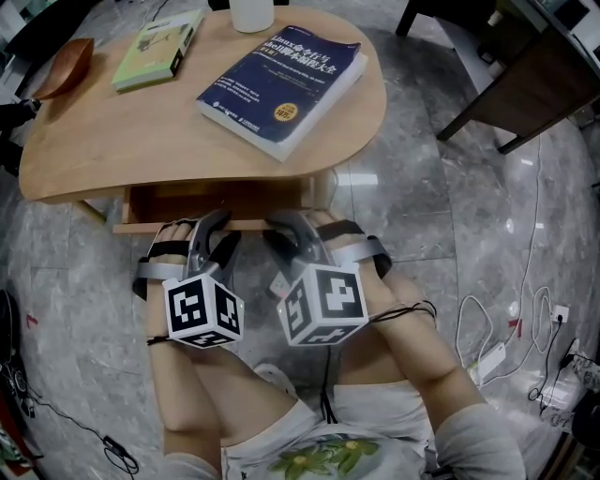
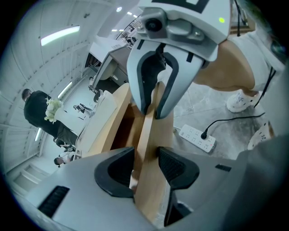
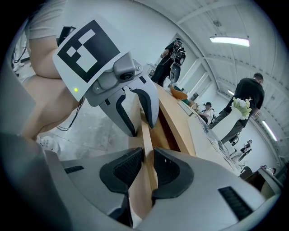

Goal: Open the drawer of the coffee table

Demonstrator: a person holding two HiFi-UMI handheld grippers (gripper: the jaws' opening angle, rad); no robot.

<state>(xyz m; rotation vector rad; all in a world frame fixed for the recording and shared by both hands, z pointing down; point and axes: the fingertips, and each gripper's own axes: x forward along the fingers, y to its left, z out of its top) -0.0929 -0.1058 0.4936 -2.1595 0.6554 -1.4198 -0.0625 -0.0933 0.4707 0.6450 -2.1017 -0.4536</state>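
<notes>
Drawer: the drawer (image 1: 217, 201) sits under the near edge of the coffee table (image 1: 141, 141), pulled a little way out, so a strip of its inside shows from above.
Drawer front: the drawer front (image 1: 249, 225) is a pale wooden board running left to right, nearest the person, with both grippers on its upper edge.
Left gripper: the left gripper (image 2: 145, 162) has the board between its jaws; they stand fairly wide and the wood fills the gap from pad to pad.
Right gripper: the right gripper (image 3: 145, 164) is just beside the left one on the same board, its jaws narrow and both ribbed pads pressed on the thin top edge.
Left hand: the left hand (image 1: 164, 255) is strapped to its tool, the forearm reaching forward from the lap and the gripper slanting down toward the drawer.
Right hand: the right hand (image 1: 364, 249) mirrors it, angled inward and down, with a cable trailing off the wrist.
Marker cubes: one marker cube (image 1: 202, 309) rides on the left tool and another cube (image 1: 323, 305) on the right, close together above the person's knees.
Tabletop: a blue book (image 1: 281, 84) lies right of centre, a green book (image 1: 159, 47) is at the far left, a wooden dish (image 1: 66, 67) is at the left rim, and a white cup (image 1: 251, 14) is at the far edge.
Floor: a white power strip (image 1: 487, 361) with cords lies on the grey tiles, well to the right.
</notes>
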